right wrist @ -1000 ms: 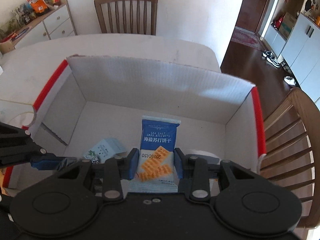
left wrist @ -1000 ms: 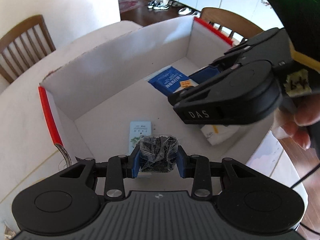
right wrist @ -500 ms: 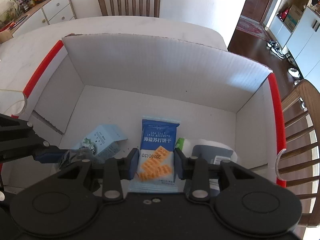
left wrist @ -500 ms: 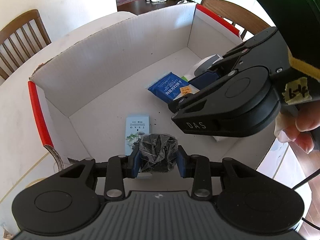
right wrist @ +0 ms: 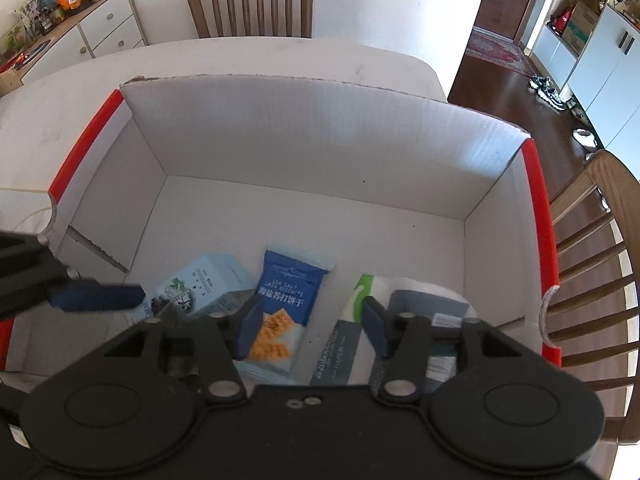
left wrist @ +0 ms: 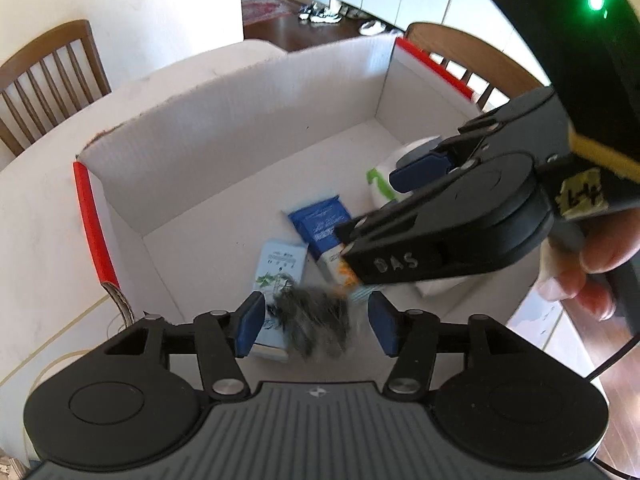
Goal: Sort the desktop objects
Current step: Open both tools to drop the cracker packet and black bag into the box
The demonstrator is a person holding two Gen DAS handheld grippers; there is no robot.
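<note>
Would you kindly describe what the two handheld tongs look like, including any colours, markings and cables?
Both are matte black plastic with round pivot discs, silver screws and blue pads. The left tongs have a ribbed grey body with a small logo. The right tongs carry handwritten "DAS" lettering, a yellowish tape label with handwriting, a green indicator light above, and a thin black cable trailing below the hand.

The far half of the box (right wrist: 320,152) floor lies bare; packets crowd the near side, walls enclosing all around.
</note>
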